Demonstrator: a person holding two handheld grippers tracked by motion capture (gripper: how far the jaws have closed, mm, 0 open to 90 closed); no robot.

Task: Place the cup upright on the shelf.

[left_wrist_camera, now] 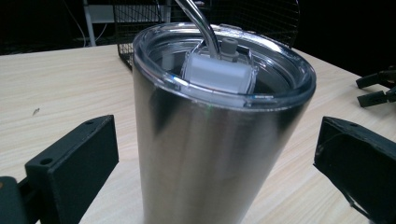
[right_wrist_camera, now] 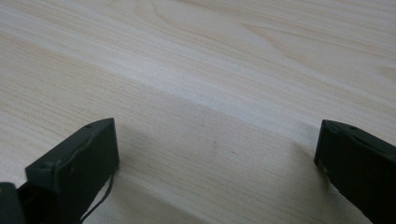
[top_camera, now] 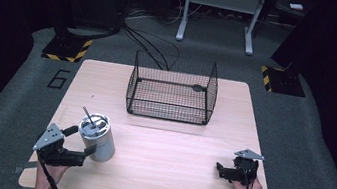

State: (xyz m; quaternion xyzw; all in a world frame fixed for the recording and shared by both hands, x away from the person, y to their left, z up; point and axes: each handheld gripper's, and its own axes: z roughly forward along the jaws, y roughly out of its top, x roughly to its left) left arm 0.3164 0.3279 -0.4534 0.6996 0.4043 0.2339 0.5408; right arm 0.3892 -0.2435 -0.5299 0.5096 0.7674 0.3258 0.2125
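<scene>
Forearms enter the high view from below: the left gripper (top_camera: pixel 82 141) straddles a steel tumbler (top_camera: pixel 98 137) standing upright near the table (top_camera: pixel 154 173) front-left corner, jaws spread either side, not yet clamped. The right gripper (top_camera: pixel 220 169) rests idle, front-right, well apart. A wire basket (top_camera: pixel 172 89) sits at the far middle, a likely destination. Left gripper view: the tumbler (left_wrist_camera: pixel 210 154), with clear lid (left_wrist_camera: pixel 224 70) and straw (left_wrist_camera: pixel 198 23), stands centred between parted jaws, aligned for a side grasp. Right gripper view: jaws wide apart over bare table (right_wrist_camera: pixel 210 70), holding nothing.

Light wood table (top_camera: pixel 171 160), steel tumbler (top_camera: pixel 98 138) front-left, wire basket (top_camera: pixel 172 89) at back-ctr
</scene>
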